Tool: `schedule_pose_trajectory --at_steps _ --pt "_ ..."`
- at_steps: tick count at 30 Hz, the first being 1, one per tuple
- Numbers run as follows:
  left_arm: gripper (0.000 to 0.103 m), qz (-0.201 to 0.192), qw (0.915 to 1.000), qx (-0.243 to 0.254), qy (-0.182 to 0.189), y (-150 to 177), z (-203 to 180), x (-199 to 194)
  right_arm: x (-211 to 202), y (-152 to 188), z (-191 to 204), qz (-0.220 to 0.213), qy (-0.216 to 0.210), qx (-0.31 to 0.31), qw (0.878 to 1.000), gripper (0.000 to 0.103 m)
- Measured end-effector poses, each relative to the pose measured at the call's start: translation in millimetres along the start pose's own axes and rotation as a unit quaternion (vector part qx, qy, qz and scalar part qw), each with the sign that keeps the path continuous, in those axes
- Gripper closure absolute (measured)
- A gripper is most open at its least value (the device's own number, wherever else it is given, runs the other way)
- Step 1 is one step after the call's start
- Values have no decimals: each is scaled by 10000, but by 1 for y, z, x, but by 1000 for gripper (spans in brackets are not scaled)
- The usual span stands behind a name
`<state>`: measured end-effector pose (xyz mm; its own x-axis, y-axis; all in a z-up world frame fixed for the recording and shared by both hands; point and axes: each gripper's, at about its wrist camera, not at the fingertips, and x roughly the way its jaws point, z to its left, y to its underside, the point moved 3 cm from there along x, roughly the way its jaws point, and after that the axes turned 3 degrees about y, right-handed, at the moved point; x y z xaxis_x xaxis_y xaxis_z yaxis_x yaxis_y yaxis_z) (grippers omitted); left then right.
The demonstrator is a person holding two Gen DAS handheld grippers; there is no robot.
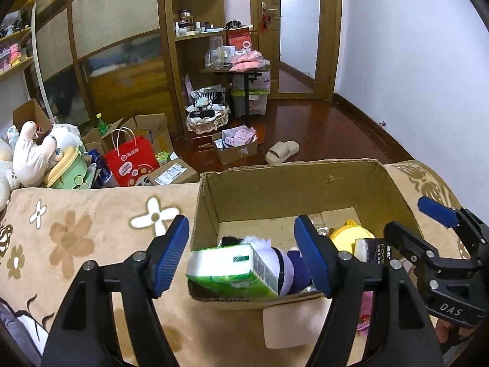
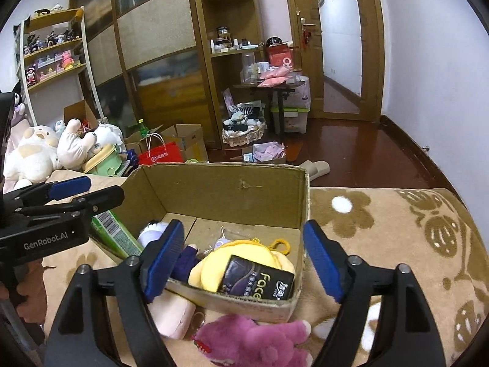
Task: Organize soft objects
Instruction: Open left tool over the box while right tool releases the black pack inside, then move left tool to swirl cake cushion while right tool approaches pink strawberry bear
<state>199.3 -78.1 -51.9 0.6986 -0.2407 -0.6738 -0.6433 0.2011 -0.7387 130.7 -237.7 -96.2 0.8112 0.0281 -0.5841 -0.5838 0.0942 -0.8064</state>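
Both grippers, left (image 1: 241, 257) and right (image 2: 243, 258), hang released over the box (image 1: 275, 180).
Green pack (image 1: 232, 270) perhaps not yet settled; yellow plush (image 2: 244, 260) is in, pink plush (image 2: 259, 342) left on the bed.

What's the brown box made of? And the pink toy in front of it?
The box looks like plain cardboard: matte brown walls with raw, slightly frayed cut edges. The pink toy looks like plush fabric, fuzzy and soft-piled; its stuffing cannot be seen.
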Motion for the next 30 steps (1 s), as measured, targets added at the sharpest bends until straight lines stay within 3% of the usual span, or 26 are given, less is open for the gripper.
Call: schedule_pose_trajectory --at_steps 4,7,11,30 --pt "19 -79 9999 -81 1 1 3 -14 -14 0 -3 -64 71 39 9999 11" --pt "7 -87 9999 -98 -30 2 4 -23 -26 -1 -7 -132 132 150 9997 1" --pt "7 -104 9998 -57 -175 7 5 -36 -38 0 -8 -131 194 192 9995 0" --pt "7 145 9993 308 -119 42 -14 -78 -82 25 -5 -4 420 188 9989 0"
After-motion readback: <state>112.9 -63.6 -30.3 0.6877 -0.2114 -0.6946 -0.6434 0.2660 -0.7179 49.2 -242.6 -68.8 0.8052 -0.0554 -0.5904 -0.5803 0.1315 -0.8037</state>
